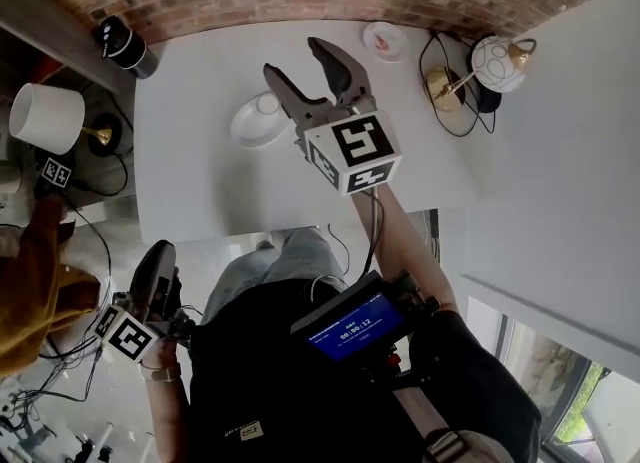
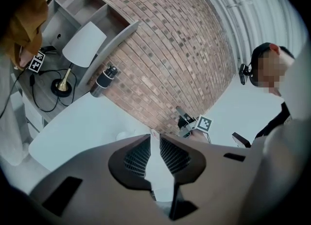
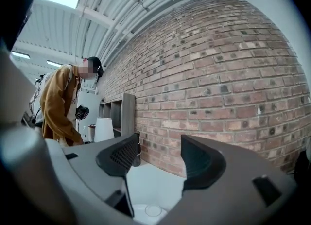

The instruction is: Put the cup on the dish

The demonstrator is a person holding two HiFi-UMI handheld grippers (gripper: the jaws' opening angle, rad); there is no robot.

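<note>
A small white cup point(image 1: 268, 104) sits at the far rim of a white dish point(image 1: 250, 131) on the white table point(image 1: 200, 181). My right gripper point(image 1: 293, 56) hovers open just right of and above them, with nothing between its jaws. In the right gripper view the dish point(image 3: 141, 215) and cup point(image 3: 152, 211) show low down, below the gripper point(image 3: 160, 141). My left gripper point(image 1: 160, 251) hangs low beside the person's leg, off the near left of the table, jaws shut on nothing. From the left gripper point(image 2: 155, 139) the dish point(image 2: 124, 135) is far off.
A smaller saucer point(image 1: 385, 41) lies at the table's far edge. A brass lamp with a globe point(image 1: 497, 61) and its cables stand at the far right. A black-and-white cylinder point(image 1: 125, 43) and a white-shaded lamp point(image 1: 45, 113) are left. A person in a mustard jacket point(image 1: 30, 291) stands left.
</note>
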